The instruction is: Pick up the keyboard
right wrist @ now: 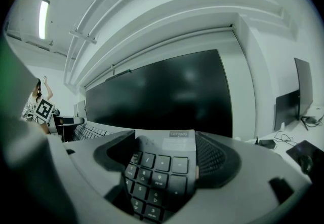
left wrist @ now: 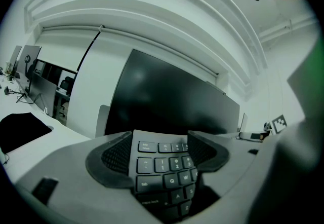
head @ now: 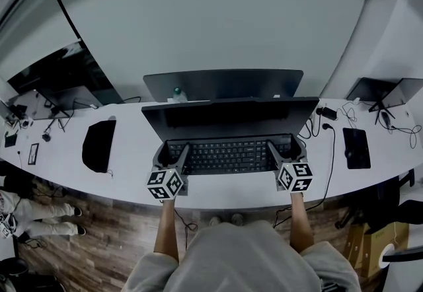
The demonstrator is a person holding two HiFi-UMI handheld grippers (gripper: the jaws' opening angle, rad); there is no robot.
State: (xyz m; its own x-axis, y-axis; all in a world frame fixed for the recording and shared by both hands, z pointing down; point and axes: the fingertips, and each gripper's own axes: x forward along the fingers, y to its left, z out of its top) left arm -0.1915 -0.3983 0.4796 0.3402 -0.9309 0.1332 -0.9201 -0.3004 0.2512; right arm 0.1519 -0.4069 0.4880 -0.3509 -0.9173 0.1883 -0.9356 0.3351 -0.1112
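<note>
— What is found around the keyboard [head: 228, 154]?

— A wide dark monitor [head: 231, 115] is seen just behind it. In the head view its lower edge is laid over the far row of keys [head: 228, 145]. A second dark panel [head: 223, 84] is seen behind that one. A black mouse pad [head: 99, 145] with rounded corners is placed well apart on the left, and a smaller black rectangular mat [head: 357, 148] well apart on the right.

— How is it made?

— It is a flat, thin, black board, seemingly of plastic, and the keys are low and square with light print. A grey label [right wrist: 174, 136] is seen at its far right corner. The desk [head: 225, 191] is white and smooth.

— Where is it, and how is it turned?

— It is found at the middle of the desk, between the front edge and the monitor. Its long axis is laid from left to right, along that front edge. The keys are faced up and the number block is at the right end. Whether the desk is touched by it cannot be told.

— And how is it held?

— The left hand-held gripper [head: 173, 150] is clamped on the left end, by the tab key. The right hand-held gripper [head: 283, 148] is clamped on the end with the number block. The pads [left wrist: 117, 154] are dark and finely ribbed, and they are set in grey shells.
</note>
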